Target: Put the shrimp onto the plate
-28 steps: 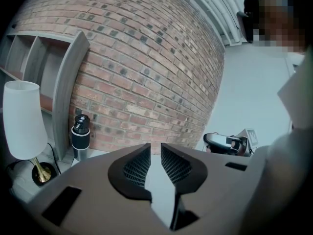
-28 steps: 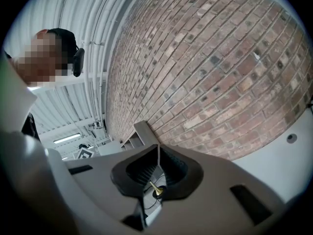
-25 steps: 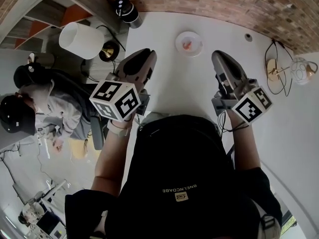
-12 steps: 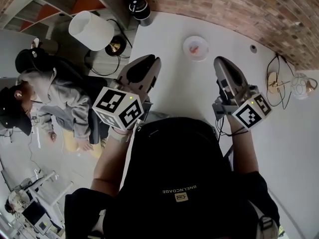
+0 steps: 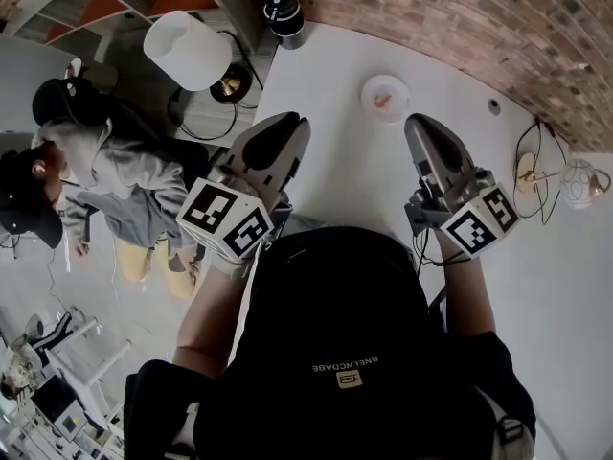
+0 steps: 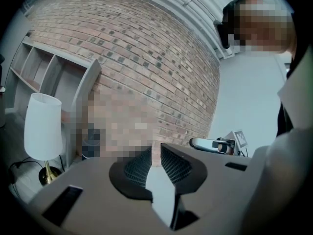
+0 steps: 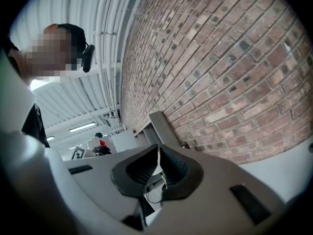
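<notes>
Both of my grippers are pressed together with nothing between the jaws: the left gripper and the right gripper each show their ribbed pads meeting at the tips. I hold them raised in front of my body and aimed at the brick wall, so neither gripper view shows the counter at all. The plate sits well ahead of both grippers, near the wall. A small orange thing lying on it looks like the shrimp, though it is too small in the head view to be sure. If so, I judge the task done, and the main risk is meddling. Reaching back in with closed jaws could knock the plate's rim and slide the light plate, or tip the shrimp off onto the counter. On my right the loose cables lie near my forearm, and a careless swing could snag them.
</notes>
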{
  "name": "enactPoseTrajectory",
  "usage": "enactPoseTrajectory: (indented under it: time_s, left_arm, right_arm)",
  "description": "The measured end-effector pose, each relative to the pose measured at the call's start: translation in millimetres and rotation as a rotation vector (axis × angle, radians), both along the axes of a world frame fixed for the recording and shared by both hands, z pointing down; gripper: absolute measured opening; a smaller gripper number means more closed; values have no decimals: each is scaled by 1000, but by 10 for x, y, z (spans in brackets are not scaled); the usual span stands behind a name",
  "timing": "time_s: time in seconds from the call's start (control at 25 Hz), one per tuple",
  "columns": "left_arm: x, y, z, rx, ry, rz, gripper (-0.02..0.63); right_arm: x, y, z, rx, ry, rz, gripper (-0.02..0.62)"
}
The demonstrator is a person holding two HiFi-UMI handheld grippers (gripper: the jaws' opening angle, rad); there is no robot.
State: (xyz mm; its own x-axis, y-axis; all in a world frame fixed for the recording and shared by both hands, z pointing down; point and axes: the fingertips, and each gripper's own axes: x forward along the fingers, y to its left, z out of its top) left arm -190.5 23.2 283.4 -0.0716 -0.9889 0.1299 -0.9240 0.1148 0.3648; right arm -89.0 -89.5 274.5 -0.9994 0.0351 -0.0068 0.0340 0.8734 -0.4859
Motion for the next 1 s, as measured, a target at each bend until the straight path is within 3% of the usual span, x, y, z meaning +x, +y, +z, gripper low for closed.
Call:
enactPoseTrajectory:
  time_s: [0.72,0.76,0.8,1.0]
  left_arm:
    - [44,-61,141,-6,46,42,57]
    - [47,-70,152,-8,46,43,10]
    - [52,-79,163,-8,48,46,5]
    - [65,-120,187,-17,54,61,5]
  right_arm:
    - [-45,91,77,38,28,-43,15]
    - [-45,92,88,39,29,-47,15]
    - [-45,95,102,44,31,-51,14]
    - [-60,174,152,144,61,-88,14]
